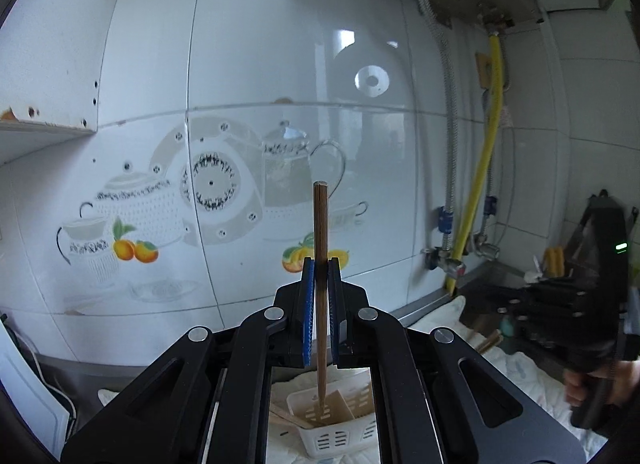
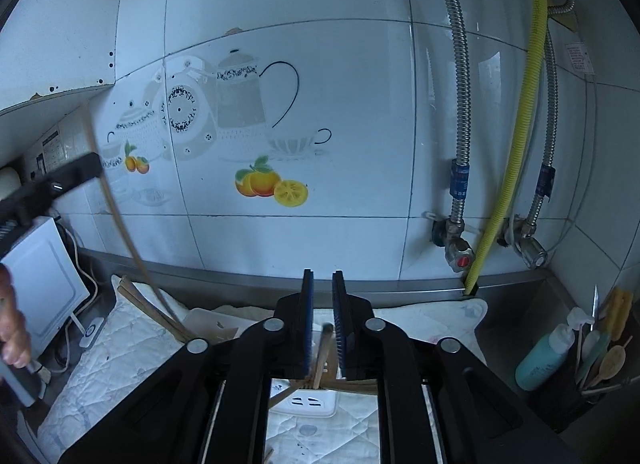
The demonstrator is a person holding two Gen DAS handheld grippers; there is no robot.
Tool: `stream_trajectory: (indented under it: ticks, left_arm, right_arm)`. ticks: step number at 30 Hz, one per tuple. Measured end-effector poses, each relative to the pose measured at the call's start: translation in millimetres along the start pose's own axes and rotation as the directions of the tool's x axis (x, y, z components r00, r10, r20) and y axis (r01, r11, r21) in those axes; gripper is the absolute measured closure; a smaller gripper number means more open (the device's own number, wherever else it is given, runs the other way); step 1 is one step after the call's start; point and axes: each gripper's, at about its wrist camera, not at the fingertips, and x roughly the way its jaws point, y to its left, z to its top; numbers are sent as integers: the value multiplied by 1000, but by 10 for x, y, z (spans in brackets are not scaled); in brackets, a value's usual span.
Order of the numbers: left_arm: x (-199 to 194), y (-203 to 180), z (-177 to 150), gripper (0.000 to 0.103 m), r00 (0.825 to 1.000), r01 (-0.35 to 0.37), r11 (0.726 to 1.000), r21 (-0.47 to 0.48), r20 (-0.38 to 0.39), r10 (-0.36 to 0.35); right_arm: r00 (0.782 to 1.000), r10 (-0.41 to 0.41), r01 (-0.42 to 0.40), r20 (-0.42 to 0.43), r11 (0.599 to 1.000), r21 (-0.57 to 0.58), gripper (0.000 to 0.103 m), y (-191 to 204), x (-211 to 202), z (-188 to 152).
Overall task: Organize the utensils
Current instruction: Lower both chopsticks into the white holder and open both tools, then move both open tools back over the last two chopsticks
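My left gripper [image 1: 320, 264] is shut on a brown wooden chopstick [image 1: 321, 223]. It holds the chopstick upright, tip down over a white slotted utensil basket [image 1: 332, 436] that has a few chopsticks lying in it. My right gripper [image 2: 322, 276] is open and empty. Below it, between the jaws, a chopstick [image 2: 323, 352] stands in another white basket [image 2: 308, 404] with more sticks across it. The left gripper [image 2: 52, 187] shows blurred at the left of the right wrist view. The right gripper [image 1: 560, 304] shows at the right of the left wrist view.
A white quilted cloth [image 2: 120, 364] covers the steel counter. Loose chopsticks [image 2: 152, 312] lie at the back left. A white appliance [image 2: 44, 284] stands at the left. A dark holder [image 2: 576, 392] with spoons and a teal bottle [image 2: 544, 360] stand at the right. Pipes and a yellow hose [image 2: 516, 143] run down the tiled wall.
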Motion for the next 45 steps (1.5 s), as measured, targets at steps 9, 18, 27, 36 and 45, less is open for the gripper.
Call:
stream_trajectory:
  ticks: [9, 18, 27, 36, 45]
  left_arm:
    - [392, 187, -289, 98, 994, 10, 995, -103, -105, -21]
    - [33, 203, -316, 82, 995, 29, 993, -114, -88, -39]
    - [-778, 195, -418, 46, 998, 29, 991, -131, -51, -36]
    - [-1467, 165, -920, 19, 996, 15, 991, -130, -88, -27]
    - [-1705, 189, -1324, 12, 991, -22, 991, -132, -137, 4]
  right_arm:
    - [998, 38, -37, 49, 999, -8, 79, 23, -416, -153]
    - [995, 89, -88, 48, 996, -7, 76, 213, -918, -458]
    - [987, 156, -156, 34, 988, -12, 74, 497, -1594, -873]
    - [985, 169, -168, -32, 985, 36, 74, 691, -1930, -1513]
    - [981, 193, -192, -6, 976, 104, 74, 675, -2347, -1770]
